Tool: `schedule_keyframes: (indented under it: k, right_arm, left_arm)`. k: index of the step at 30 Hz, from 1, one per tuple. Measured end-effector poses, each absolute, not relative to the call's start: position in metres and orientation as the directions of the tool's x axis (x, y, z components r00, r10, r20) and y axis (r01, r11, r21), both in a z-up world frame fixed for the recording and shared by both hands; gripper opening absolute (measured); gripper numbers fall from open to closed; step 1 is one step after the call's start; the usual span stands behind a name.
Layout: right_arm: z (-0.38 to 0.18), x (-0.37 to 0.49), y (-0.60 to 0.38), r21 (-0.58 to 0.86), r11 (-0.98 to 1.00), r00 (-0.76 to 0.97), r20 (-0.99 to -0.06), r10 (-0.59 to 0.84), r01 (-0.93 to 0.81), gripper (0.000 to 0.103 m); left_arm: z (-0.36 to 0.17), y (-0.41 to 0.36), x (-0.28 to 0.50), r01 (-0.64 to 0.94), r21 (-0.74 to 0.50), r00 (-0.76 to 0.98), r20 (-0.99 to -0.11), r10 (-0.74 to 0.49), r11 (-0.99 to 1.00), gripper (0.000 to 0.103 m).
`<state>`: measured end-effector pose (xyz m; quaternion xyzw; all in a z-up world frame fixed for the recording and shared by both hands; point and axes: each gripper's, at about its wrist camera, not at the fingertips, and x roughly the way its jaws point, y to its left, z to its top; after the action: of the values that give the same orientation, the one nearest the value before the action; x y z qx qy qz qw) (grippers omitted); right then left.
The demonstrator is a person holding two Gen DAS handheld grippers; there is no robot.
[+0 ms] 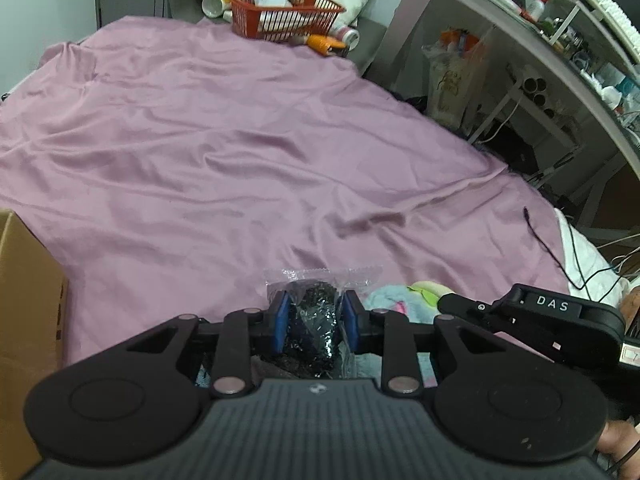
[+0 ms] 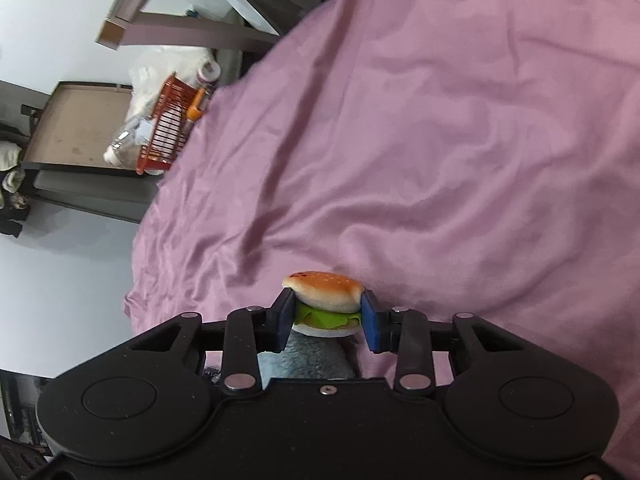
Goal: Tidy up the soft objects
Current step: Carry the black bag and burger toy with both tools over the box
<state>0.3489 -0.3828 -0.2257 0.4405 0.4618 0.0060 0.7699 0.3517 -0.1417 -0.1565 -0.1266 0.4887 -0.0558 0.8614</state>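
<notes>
At the far left of the left wrist view, a cardboard box [image 1: 24,300] stands at the edge of the purple bedsheet [image 1: 224,152], which covers most of the frame in loose wrinkles. At the sheet's far edge sits a red basket [image 1: 286,14] with bottles lying around it.

Low centre, the left gripper [image 1: 314,316] has its blue pads [image 1: 282,316] clamped on a clear plastic bag of black material [image 1: 316,320] — the bag's sealed top edge stands up above the fingertips. The exact nature of the black contents cannot be told. Just right of the bag, a pastel plush item [image 1: 396,300] in light blue, pink and green lies on the sheet. Right of that, part of the right gripper body [image 1: 552,316], marked "DAS", enters the frame. A black cable [image 1: 540,236] trails over the sheet's right edge, and cluttered shelving [image 1: 560,60] stands beyond it.

In the right wrist view, the red basket [image 2: 166,132] appears at the left, off the sheet's edge. The purple bedsheet [image 2: 440,140] fills the centre and right. The right gripper [image 2: 326,312] has its fingers closed on a toy hamburger [image 2: 324,300] — the pads press on its sides at the lettuce layer, and the bun top rises above the fingertips. A grey-blue soft object [image 2: 308,360] lies directly beneath the gripper.
</notes>
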Motion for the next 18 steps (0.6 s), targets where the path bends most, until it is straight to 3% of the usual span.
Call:
schedule_keyframes:
  k: [18]
  right_arm:
    - [-0.164, 0.310, -0.356, 0.583, 0.763, 0.655, -0.697, 0.293, 0.278, 0.034]
  left_arm:
    - [-0.120, -0.128, 0.311, -0.051, -0.314, 0.584, -0.780, -0.226, 0.948, 0.028]
